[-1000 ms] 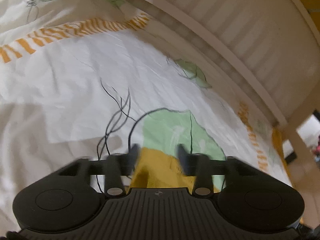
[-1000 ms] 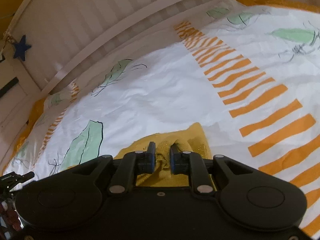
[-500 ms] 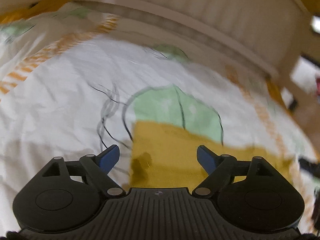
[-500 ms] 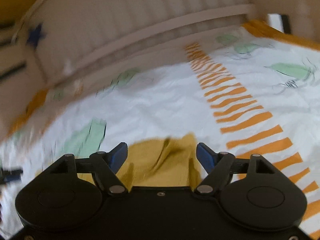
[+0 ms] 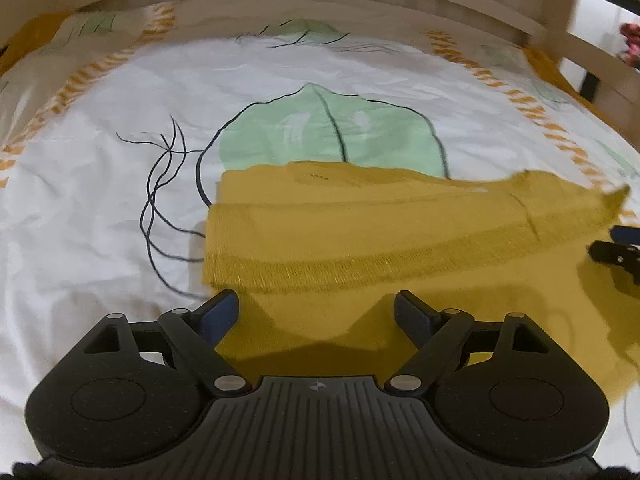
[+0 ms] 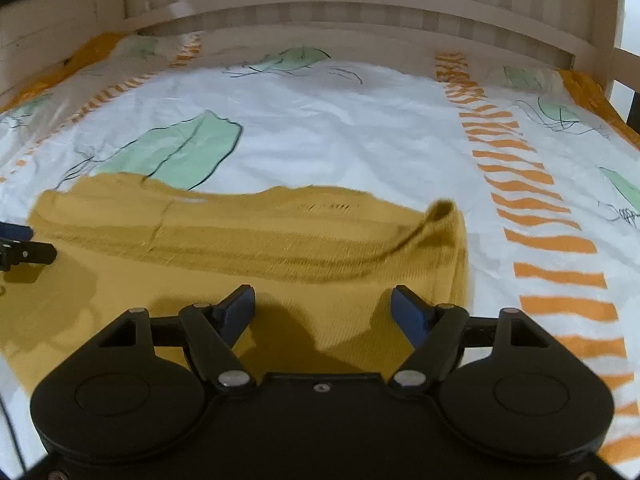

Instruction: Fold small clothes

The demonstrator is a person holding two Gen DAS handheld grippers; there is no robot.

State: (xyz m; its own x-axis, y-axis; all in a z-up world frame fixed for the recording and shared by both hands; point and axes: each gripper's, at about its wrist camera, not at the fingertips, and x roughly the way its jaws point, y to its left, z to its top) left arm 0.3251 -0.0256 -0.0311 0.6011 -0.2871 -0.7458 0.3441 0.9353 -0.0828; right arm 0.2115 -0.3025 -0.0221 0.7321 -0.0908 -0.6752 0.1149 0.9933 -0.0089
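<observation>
A mustard-yellow knit garment (image 5: 360, 232) lies folded over on the bed, its ribbed hem across the top layer; it also shows in the right wrist view (image 6: 256, 240). My left gripper (image 5: 316, 312) is open and empty, just above the garment's near left part. My right gripper (image 6: 323, 309) is open and empty above the garment's near right part. The garment's right corner (image 6: 444, 210) is curled up. The right gripper's tip shows at the right edge of the left wrist view (image 5: 620, 248); the left gripper's tip shows at the left edge of the right wrist view (image 6: 24, 248).
The garment rests on a white bedsheet (image 5: 100, 200) printed with green leaves and orange stripes (image 6: 552, 240). A slatted wooden bed rail (image 6: 340, 12) runs along the far side. A wooden post (image 5: 600, 52) stands at the far right.
Both grippers have opened and let go of the yellow garment, then pulled back. The garment now lies folded on the sheet.
</observation>
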